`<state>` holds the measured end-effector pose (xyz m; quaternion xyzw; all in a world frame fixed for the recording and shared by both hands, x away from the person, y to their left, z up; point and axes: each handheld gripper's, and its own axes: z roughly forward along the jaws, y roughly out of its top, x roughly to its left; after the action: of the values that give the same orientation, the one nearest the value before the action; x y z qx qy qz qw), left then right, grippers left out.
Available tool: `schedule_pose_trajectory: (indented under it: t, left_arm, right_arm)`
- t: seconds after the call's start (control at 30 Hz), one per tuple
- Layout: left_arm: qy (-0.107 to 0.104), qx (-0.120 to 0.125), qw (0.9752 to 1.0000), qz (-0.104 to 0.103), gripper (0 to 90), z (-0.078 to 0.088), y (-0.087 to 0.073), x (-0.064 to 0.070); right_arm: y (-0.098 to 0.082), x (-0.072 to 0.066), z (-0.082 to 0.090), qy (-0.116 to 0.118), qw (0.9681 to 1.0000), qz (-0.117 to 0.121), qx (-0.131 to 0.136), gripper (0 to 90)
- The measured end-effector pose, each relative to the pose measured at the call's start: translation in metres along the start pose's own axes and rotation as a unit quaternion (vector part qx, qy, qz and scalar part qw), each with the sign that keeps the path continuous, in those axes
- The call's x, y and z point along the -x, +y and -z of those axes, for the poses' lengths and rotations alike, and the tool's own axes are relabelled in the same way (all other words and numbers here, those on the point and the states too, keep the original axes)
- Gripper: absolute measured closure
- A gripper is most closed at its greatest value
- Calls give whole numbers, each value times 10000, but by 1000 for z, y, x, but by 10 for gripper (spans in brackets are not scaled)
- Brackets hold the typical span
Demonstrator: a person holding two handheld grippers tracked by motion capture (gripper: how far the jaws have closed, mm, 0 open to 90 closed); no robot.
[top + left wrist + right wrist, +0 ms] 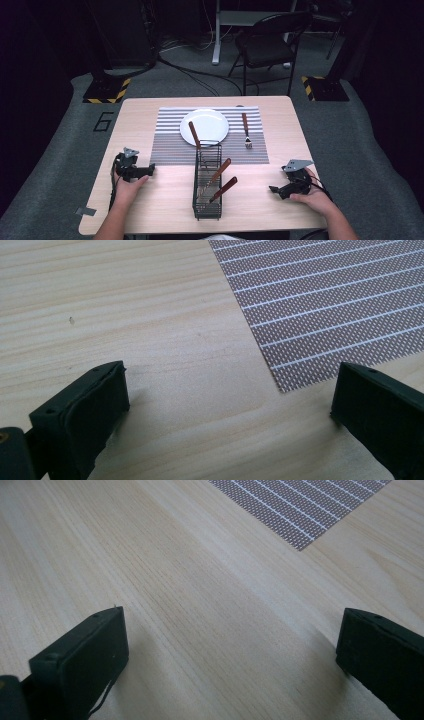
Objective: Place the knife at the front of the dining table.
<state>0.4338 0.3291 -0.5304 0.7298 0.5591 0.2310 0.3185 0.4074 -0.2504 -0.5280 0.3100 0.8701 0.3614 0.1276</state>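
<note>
Cutlery basket, a black wire rack, stands on the wooden table between the two hands, its far end just over the near edge of the striped placemat. In the high view it holds three wooden-handled utensils: one handle leans out of the far end over the white plate, and two more slant up to the right from the middle and near part. A wooden-handled fork already lies on the mat just right of the plate, which suggests a place setting is being laid from the basket. The left gripper rests near the mat's near-left corner, and the right gripper rests well to the right of the basket; both point inward at it, likely waiting to draw out a utensil.

From the left gripper view, the black jaws stand wide apart over bare wood, nothing between them, with a corner of the placemat ahead on the right.

From the right gripper view, its jaws are likewise spread wide and empty above the tabletop, the mat's corner farther off at the top.
</note>
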Motion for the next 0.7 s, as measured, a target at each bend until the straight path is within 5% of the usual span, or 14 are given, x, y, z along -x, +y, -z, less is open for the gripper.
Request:
schedule_pose_trajectory:
  t: [0.7]
  left_arm:
    - [37,21,10000,54,79,1,1,-2]
  right_arm:
    - [-1,-2,1,-71,9999,-77,4,0]
